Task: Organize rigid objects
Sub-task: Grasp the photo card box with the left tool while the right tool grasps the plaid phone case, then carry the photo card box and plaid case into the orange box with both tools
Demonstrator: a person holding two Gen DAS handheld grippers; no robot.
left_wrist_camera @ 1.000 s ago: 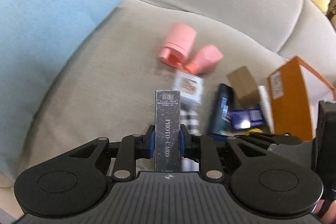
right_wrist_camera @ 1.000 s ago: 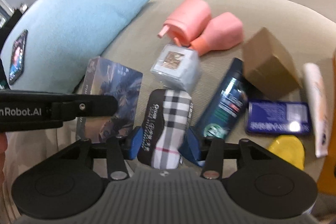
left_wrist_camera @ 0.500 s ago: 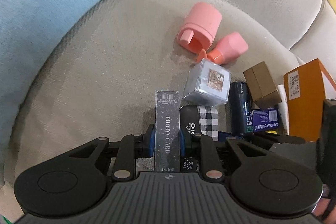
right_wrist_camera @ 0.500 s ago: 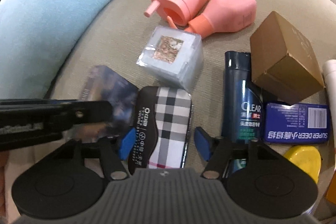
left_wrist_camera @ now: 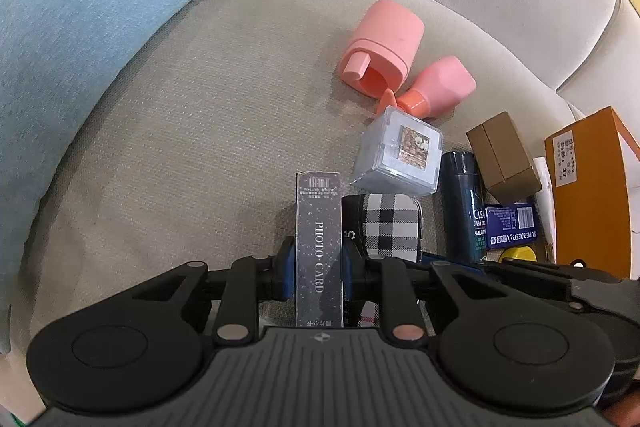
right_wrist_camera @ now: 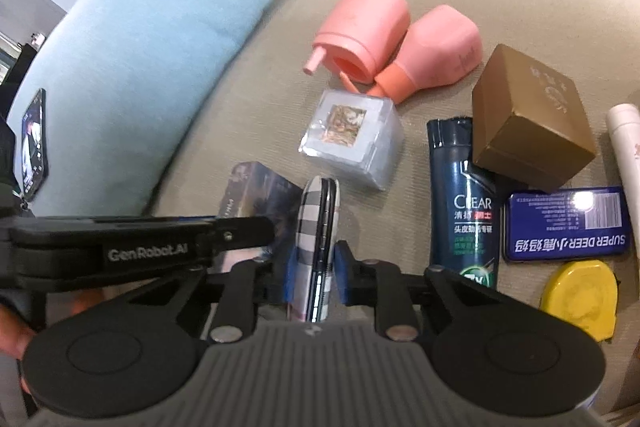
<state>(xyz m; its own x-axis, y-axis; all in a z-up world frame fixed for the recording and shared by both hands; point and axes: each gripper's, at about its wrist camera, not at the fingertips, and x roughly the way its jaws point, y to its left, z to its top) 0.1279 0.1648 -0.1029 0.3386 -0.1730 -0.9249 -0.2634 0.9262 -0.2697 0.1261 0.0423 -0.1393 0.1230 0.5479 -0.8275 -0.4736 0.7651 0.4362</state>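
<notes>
On the beige sofa cushion (left_wrist_camera: 192, 131) crowded with boxes and bottles, the plaid case (right_wrist_camera: 316, 247), stood on edge, could tip or slip because the right hand-held gripper (right_wrist_camera: 314, 277), just closed, pinches only its narrow sides, while the left hand-held gripper (left_wrist_camera: 319, 269) stays clamped on the photo card box (left_wrist_camera: 319, 227).

Dark speckled "PHOTO CARD" box (left_wrist_camera: 319, 247) standing on edge on the sofa, black-and-white plaid case (right_wrist_camera: 316, 247) edge-up just beside it.
</notes>
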